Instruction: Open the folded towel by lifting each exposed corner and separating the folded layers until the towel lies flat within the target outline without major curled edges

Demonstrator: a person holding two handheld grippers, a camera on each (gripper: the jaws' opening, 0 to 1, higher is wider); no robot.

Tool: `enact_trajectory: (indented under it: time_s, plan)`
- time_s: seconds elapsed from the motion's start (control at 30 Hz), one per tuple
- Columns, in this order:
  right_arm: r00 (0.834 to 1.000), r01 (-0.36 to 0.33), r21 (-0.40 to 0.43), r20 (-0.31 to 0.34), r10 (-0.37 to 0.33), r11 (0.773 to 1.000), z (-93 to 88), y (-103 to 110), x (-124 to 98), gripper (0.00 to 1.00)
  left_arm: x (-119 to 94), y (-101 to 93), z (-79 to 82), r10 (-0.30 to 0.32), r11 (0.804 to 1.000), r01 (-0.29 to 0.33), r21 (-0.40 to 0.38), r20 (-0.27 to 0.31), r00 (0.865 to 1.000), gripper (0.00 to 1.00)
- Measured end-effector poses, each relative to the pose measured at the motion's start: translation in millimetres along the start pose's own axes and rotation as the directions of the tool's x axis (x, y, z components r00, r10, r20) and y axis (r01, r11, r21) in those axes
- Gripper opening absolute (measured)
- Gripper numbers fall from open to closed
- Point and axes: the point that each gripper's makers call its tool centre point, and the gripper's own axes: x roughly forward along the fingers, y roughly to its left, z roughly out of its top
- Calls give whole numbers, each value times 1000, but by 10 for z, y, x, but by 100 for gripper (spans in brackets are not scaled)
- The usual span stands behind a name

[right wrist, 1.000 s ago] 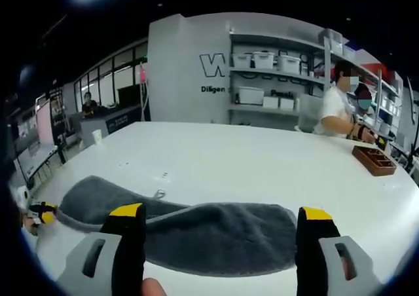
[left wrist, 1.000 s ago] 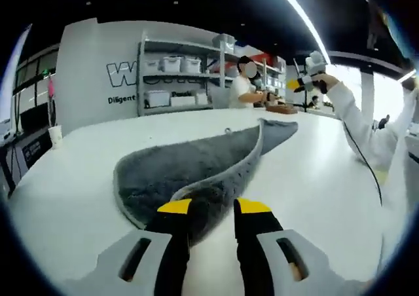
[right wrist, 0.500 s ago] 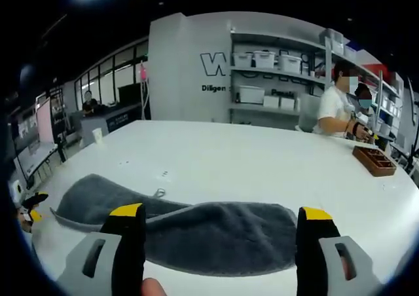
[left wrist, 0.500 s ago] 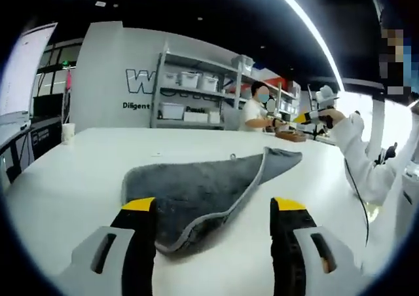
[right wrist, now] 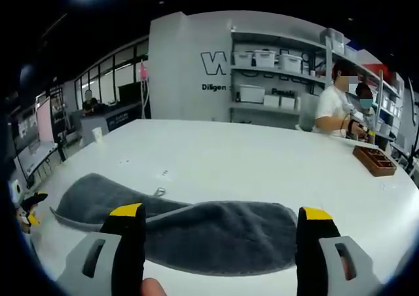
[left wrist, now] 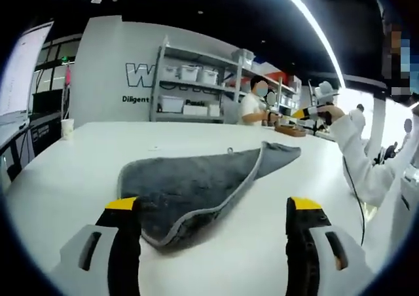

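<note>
Fluffy grey towel (left wrist: 190,188) lies folded on smooth white table (left wrist: 78,158).

Ceiling strip lights (left wrist: 308,21) are shining down, bright against a dark ceiling. The white table (right wrist: 262,165) is glowing evenly, with soft shadow gathering under the towel (left wrist: 190,185). Fisheye distortion is bending the edges of both views; distant shelves (right wrist: 275,80) are looking slightly soft.
</note>
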Motion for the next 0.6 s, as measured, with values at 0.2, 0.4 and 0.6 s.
enact_trajectory:
  time_s: [0.2, 0.4, 0.6]
  plan:
    - [1000, -1, 1, -1, 1, 1000, -1, 1, -3, 96, 3, 38, -30, 20, 1000, -19, 7, -24, 1000, 99]
    - [1000, -1, 1, -4, 1, 1000, -12, 2, -7, 97, 7, 33, -67, 20, 1000, -19, 18, -43, 999, 100]
    - [1000, -1, 0, -8, 1, 1000, -9, -4, 6, 97, 12, 93, -101, 42, 998, -39, 48, -63, 997, 100]
